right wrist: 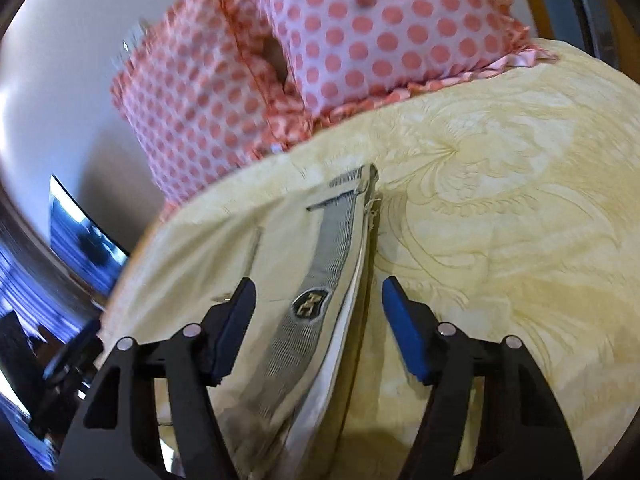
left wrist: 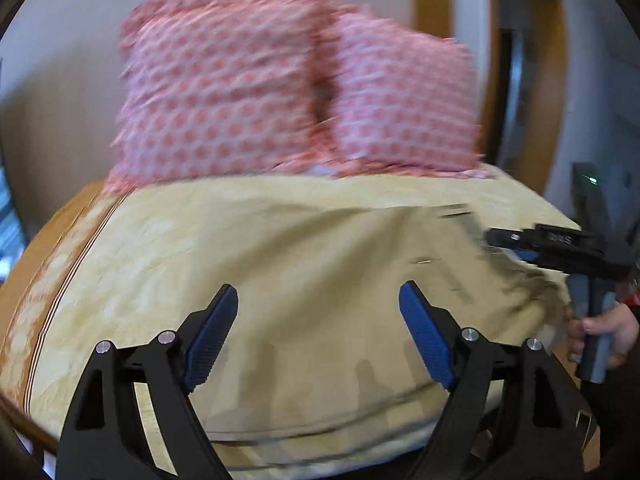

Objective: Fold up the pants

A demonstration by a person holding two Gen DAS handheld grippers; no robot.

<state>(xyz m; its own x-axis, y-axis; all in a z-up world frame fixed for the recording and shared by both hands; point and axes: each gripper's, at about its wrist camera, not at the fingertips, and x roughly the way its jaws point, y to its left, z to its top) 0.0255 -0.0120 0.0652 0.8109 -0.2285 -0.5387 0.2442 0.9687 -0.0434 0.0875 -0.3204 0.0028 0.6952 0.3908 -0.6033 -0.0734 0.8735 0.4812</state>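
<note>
Beige pants (left wrist: 320, 280) lie spread flat on a yellow patterned bedspread (left wrist: 180, 232). Their grey-lined waistband (right wrist: 320, 272) with a dark badge shows in the right wrist view, running away between the fingers. My left gripper (left wrist: 318, 328) is open and empty above the middle of the pants. My right gripper (right wrist: 318, 320) is open, with its jaws either side of the waistband edge, and holds nothing. In the left wrist view the right gripper (left wrist: 560, 248) sits at the pants' right end, held by a hand (left wrist: 604, 332).
Two pink polka-dot pillows (left wrist: 224, 92) (left wrist: 404, 96) stand at the head of the bed against the wall; they also show in the right wrist view (right wrist: 360, 32). A wooden doorway (left wrist: 496, 60) is at the right. The bedspread (right wrist: 500, 200) stretches to the right of the pants.
</note>
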